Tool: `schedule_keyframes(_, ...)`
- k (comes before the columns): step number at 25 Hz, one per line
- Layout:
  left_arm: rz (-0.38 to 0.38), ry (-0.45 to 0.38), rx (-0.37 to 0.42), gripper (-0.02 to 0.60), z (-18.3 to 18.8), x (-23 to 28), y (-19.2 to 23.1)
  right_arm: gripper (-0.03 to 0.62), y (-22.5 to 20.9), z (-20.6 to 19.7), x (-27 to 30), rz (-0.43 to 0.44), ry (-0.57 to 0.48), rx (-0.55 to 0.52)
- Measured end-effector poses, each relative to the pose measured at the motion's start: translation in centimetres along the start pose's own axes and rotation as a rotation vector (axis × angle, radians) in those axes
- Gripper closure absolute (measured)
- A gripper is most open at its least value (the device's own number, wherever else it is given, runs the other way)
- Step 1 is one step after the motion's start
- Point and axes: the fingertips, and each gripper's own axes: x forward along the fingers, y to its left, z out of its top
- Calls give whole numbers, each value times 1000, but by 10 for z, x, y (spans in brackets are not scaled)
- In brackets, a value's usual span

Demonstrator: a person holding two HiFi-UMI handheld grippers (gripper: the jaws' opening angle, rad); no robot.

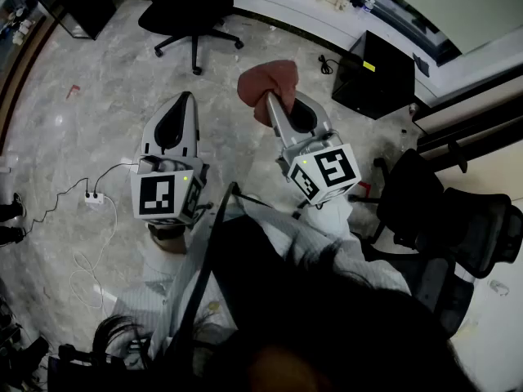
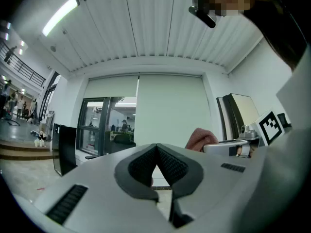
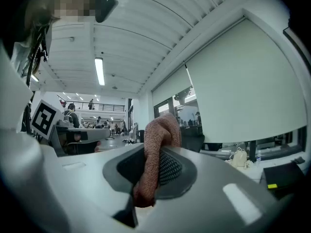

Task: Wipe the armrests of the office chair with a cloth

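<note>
My right gripper is shut on a reddish-brown cloth, which bunches above its tips. In the right gripper view the cloth hangs pinched between the dark pads. My left gripper is held beside it to the left, shut with nothing in it; its pads meet at the tip. From the left gripper view the cloth shows to the right. A black office chair stands far ahead on the floor. Another black office chair stands close at my right. Both grippers are held up in the air, apart from either chair.
A black box sits on the marble floor ahead right, by the wall. A black cabinet stands at the far left. A white power strip with cables lies on the floor at my left. Someone's shoes show at the left edge.
</note>
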Motion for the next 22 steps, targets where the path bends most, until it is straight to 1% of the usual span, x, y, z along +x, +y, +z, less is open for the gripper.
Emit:
schedule_keyframes(7, 2, -1, 6, 578, 0, 2, 0, 556, 0, -1, 2, 9, 2, 6)
schedule_keyframes(12, -3, 21, 18, 578, -5, 3, -4, 556, 0, -3, 2, 16, 6, 8)
schedule_keyframes(19, 19, 31, 16, 578, -8, 8, -4, 554, -5, -6, 3, 30, 0, 31)
schedule_keyframes(22, 41, 38, 13, 578, -18, 9, 1, 554, -6, -13, 8, 45, 13, 23)
